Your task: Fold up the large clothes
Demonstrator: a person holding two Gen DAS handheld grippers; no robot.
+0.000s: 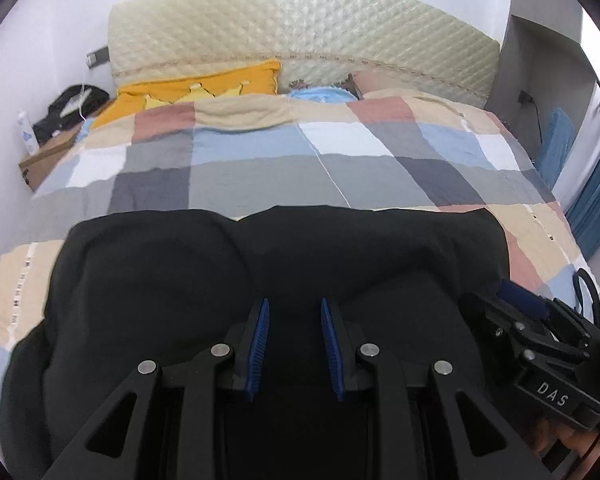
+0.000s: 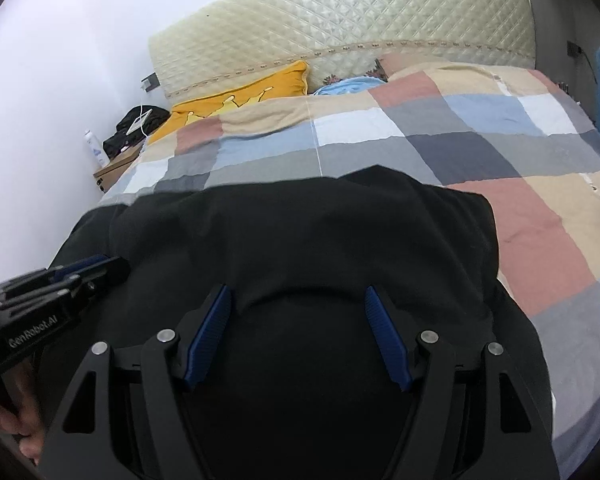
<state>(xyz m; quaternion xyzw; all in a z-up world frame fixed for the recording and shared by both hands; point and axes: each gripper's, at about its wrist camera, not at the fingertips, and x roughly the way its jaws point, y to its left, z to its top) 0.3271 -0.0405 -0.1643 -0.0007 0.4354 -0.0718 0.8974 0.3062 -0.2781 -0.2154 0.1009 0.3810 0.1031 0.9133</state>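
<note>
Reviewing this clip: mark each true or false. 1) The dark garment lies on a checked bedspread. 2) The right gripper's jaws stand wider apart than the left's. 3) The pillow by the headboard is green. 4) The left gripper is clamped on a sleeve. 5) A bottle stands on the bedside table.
1) True: the black garment lies spread on the checked bedspread.
2) True: the right gripper gapes wider than the left gripper.
3) False: the pillow is yellow-orange.
4) False: its blue pads stand apart with nothing pinched between them.
5) True: a white bottle stands on the bedside table.
</note>
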